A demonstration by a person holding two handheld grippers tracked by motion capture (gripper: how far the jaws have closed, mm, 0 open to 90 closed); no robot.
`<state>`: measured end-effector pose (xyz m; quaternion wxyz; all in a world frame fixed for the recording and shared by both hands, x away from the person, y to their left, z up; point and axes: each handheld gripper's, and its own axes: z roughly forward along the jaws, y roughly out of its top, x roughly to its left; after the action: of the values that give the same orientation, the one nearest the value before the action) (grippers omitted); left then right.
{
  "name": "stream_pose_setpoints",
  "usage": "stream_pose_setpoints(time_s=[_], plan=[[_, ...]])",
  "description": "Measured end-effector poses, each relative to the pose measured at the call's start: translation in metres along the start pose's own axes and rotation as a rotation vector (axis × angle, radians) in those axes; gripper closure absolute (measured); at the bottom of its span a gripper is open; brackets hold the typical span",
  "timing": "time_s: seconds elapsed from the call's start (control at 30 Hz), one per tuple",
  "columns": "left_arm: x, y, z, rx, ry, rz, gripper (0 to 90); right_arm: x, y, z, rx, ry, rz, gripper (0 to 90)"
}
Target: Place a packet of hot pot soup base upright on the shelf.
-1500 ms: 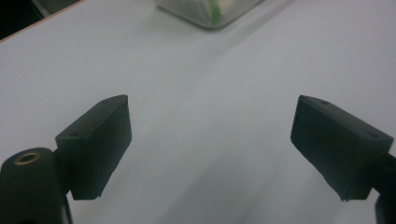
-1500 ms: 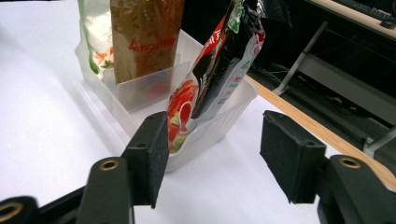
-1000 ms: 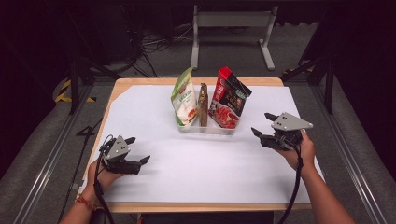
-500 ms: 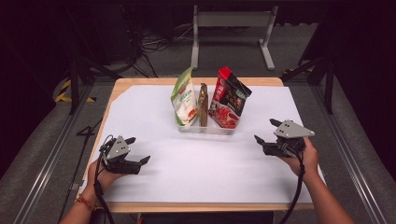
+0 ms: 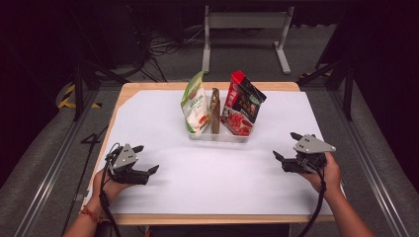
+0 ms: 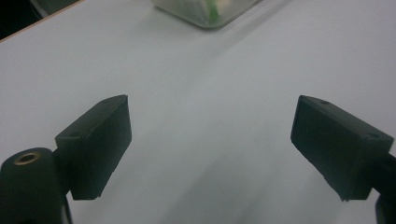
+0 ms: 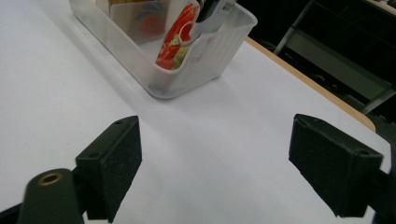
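Observation:
A clear plastic bin (image 5: 217,136) stands at the middle of the white table sheet (image 5: 217,168). It holds a green and white pouch (image 5: 194,106), a thin brown packet (image 5: 215,111) and a red and black pouch (image 5: 242,106), all upright. My left gripper (image 5: 146,159) rests open at the near left, nothing between its pads (image 6: 95,144). My right gripper (image 5: 286,147) sits at the near right, low over the sheet; its jaws have just been opening and stand wide with nothing between them. The right gripper view has the bin (image 7: 187,65) ahead of the right gripper (image 7: 215,163).
The wooden table edge (image 5: 207,219) runs along the front. A metal stand (image 5: 244,29) and cables lie on the floor behind the table. Bare white sheet spreads between the two grippers and the bin.
My right gripper has come down and toward the near edge, and its jaws have spread wider. The left gripper has stayed put.

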<state>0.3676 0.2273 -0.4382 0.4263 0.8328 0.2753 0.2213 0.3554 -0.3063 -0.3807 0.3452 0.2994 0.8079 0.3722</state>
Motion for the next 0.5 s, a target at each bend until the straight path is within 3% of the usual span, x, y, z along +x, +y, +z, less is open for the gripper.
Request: stream_pose_setpoints(time_s=[0.5], plan=[[0.000, 0.000, 0.000, 0.000, -0.002, -0.001, 13.0, -0.002, -0.027, -0.010, -0.011, 0.006, 0.032, 14.5]])
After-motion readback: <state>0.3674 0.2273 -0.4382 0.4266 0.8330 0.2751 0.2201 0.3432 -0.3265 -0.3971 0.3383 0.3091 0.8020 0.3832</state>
